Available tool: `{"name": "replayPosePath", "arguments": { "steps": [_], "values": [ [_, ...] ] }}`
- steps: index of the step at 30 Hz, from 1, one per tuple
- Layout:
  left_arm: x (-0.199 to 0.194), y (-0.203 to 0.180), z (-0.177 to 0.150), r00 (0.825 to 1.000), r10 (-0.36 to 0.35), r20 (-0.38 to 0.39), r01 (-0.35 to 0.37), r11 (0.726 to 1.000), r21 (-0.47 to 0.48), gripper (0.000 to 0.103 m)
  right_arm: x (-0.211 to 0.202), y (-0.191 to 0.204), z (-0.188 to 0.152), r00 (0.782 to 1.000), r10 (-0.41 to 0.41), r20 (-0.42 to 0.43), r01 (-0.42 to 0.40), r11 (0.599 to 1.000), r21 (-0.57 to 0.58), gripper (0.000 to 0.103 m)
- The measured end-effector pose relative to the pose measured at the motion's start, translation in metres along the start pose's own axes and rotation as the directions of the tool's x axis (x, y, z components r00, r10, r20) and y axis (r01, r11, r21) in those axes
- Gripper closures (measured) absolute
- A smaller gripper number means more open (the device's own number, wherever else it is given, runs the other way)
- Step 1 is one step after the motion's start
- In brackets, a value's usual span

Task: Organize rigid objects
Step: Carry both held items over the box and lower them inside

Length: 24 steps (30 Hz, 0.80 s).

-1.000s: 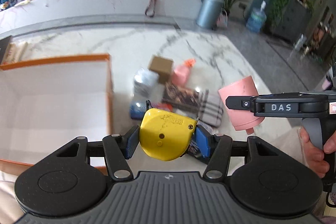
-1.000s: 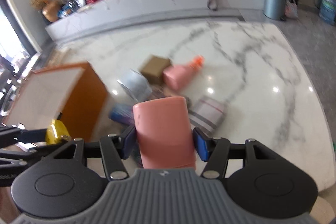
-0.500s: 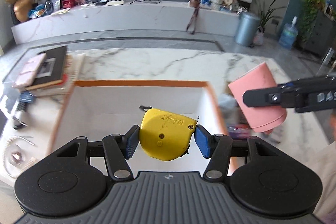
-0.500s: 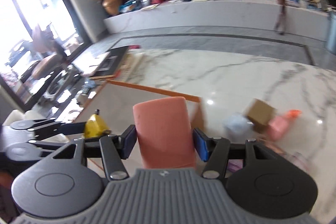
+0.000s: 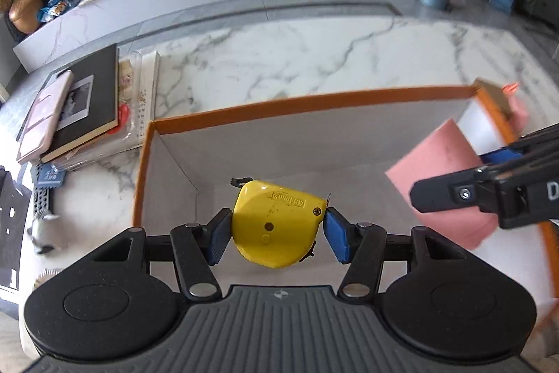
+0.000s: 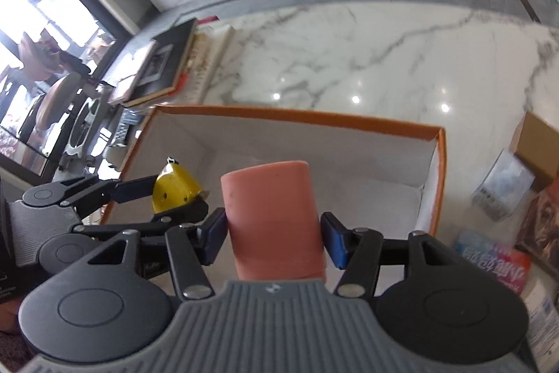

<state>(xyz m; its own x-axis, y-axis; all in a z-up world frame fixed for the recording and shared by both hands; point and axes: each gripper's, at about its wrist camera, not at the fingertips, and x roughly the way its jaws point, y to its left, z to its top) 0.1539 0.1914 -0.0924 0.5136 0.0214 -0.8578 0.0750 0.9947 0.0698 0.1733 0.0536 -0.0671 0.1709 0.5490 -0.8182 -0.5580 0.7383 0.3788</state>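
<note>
My left gripper (image 5: 277, 235) is shut on a yellow tape measure (image 5: 276, 226), held above the inside of an orange-rimmed white box (image 5: 314, 103). My right gripper (image 6: 274, 233) is shut on a pink cup (image 6: 272, 215), also over the box (image 6: 349, 121). In the left wrist view the pink cup (image 5: 443, 184) and the right gripper's black fingers (image 5: 489, 194) hang over the box's right side. The right wrist view shows the tape measure (image 6: 174, 189) at the box's left side. The box floor looks bare.
A stack of books and a notebook (image 5: 80, 103) lies left of the box on the marble table (image 5: 314, 51). Right of the box are a brown carton (image 6: 538, 142), a clear packet (image 6: 503, 187) and a colourful booklet (image 6: 492, 264). A keyboard (image 5: 42, 194) lies at the far left.
Both grippers have swung left from the pile of objects to over the box, each keeping its object. The view now tilts further down into the box.
</note>
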Motion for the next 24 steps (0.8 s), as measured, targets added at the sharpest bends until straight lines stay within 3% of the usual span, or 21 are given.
{"name": "replayPosePath", "arguments": {
  "steps": [5, 10, 19, 24],
  "values": [
    [0.028, -0.003, 0.002, 0.999, 0.036, -0.041, -0.032, 0.995, 0.089, 0.037, 0.035, -0.010, 0.010, 0.998, -0.046, -0.041, 0.048, 0.998, 0.041, 0.044],
    [0.048, -0.005, 0.007, 0.990, 0.122, -0.076, -0.112, 0.986, 0.123, 0.037, 0.059, -0.011, 0.014, 0.996, -0.060, -0.062, 0.064, 0.996, 0.063, 0.043],
    [0.065, -0.008, 0.016, 0.954, 0.261, -0.149, -0.246, 0.963, 0.110, 0.038, 0.077, -0.013, 0.018, 0.995, -0.077, -0.068, 0.082, 0.994, 0.073, 0.043],
    [0.061, -0.010, 0.014, 0.955, 0.263, -0.135, -0.249, 0.962, 0.108, 0.037, 0.079, -0.016, 0.018, 0.994, -0.071, -0.081, 0.079, 0.993, 0.090, 0.043]
  ]
}}
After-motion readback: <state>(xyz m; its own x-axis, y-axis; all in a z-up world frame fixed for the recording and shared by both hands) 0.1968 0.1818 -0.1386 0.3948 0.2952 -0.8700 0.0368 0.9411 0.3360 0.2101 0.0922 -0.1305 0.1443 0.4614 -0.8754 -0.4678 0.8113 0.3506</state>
